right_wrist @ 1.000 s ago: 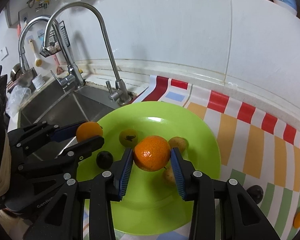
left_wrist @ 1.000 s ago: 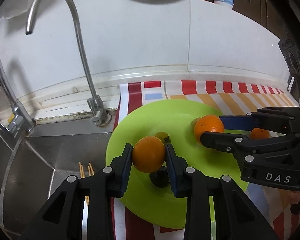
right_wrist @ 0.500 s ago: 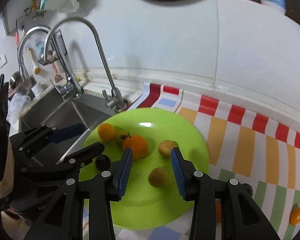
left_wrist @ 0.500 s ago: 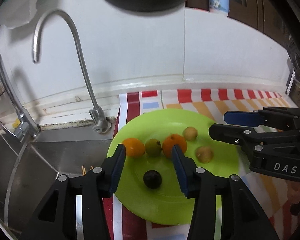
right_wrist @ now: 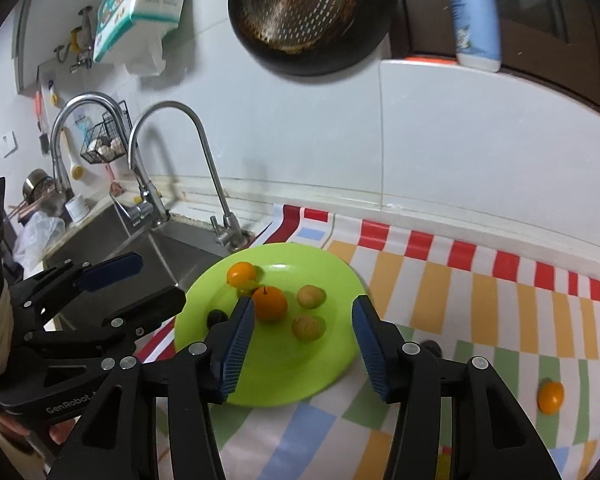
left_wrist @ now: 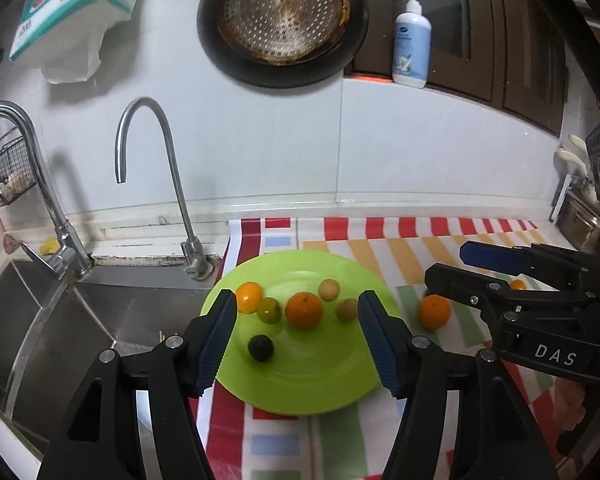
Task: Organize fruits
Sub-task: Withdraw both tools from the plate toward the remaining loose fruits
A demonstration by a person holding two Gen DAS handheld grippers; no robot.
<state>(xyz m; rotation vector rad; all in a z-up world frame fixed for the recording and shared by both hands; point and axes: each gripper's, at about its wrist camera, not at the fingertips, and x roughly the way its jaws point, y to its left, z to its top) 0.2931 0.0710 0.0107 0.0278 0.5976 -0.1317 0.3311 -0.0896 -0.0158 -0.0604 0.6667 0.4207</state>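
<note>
The round lime-green plastic plate (left_wrist: 300,392) on the striped cloth (right_wrist: 460,280) holds two round oranges (left_wrist: 303,310), a green fruit, two tan ones and a dark one. Both the left tool (left_wrist: 296,338) and right tool (right_wrist: 303,346) have just been opening, empty.

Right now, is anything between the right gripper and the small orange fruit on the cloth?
Nothing visible: the right gripper, fingers just opened wider and empty, has only striped cloth between it and the small orange fruit.
</note>
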